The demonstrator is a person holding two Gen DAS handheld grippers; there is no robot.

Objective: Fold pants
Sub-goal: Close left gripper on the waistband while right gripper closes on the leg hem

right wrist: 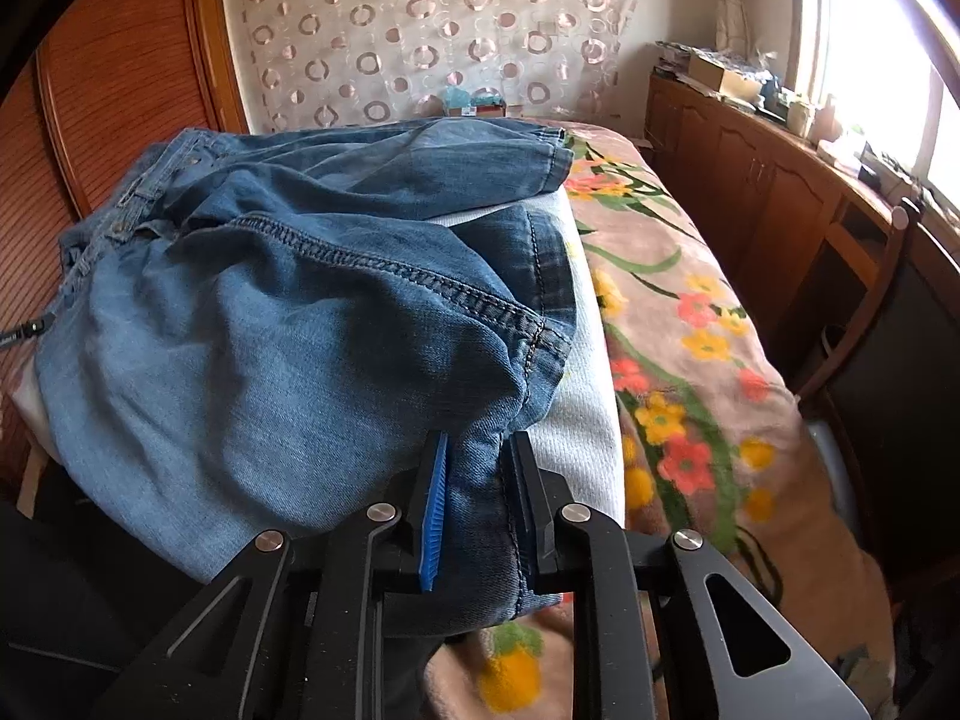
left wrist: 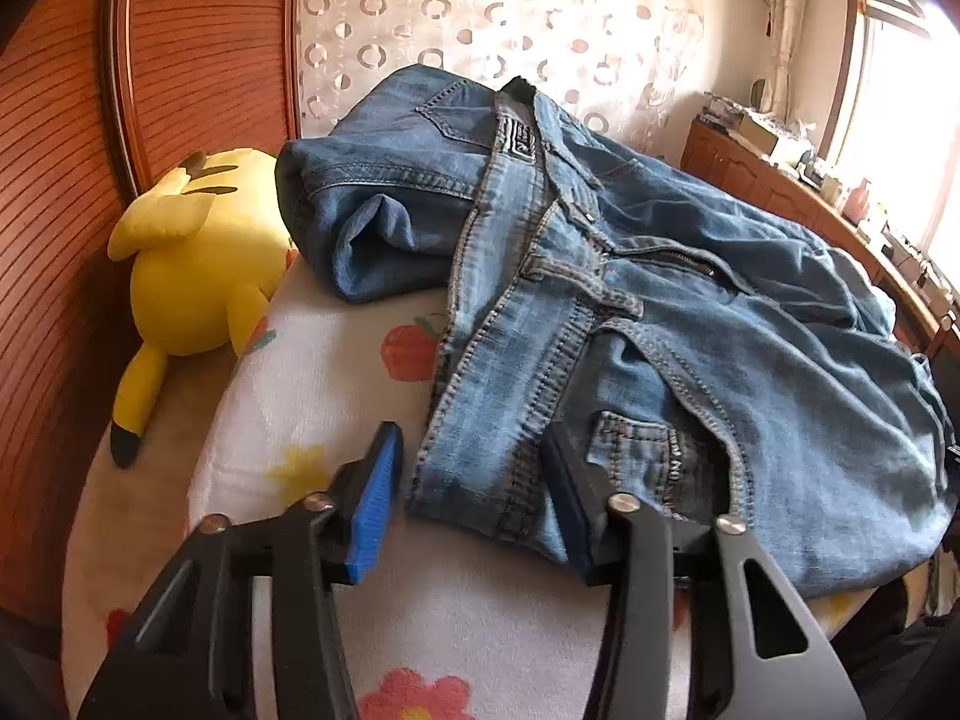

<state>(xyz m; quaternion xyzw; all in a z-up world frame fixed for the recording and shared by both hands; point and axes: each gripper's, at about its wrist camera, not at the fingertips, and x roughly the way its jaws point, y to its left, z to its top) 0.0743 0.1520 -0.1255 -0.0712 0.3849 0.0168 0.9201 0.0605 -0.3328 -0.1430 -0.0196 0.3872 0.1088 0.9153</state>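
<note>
- A bedroom, daylight: the jeans [left wrist: 630,300] lie rumpled on the floral bedspread [right wrist: 678,324], waistband toward the wooden headboard [left wrist: 198,60], a yellow plush toy [left wrist: 192,264] just beside them; nothing is folded yet.
- My left gripper [left wrist: 474,498] straddles the near corner of the waistband; its blue pad [left wrist: 375,498] stands clear of the denim, so that hand grips nothing yet.
- My right gripper [right wrist: 477,510] is pinched on a bunched fold of a trouser leg, denim squeezed between both pads.
- The step, as I judge it, is taking hold; next the left must close on the waistband, then both lift and spread the cloth flat.
</note>
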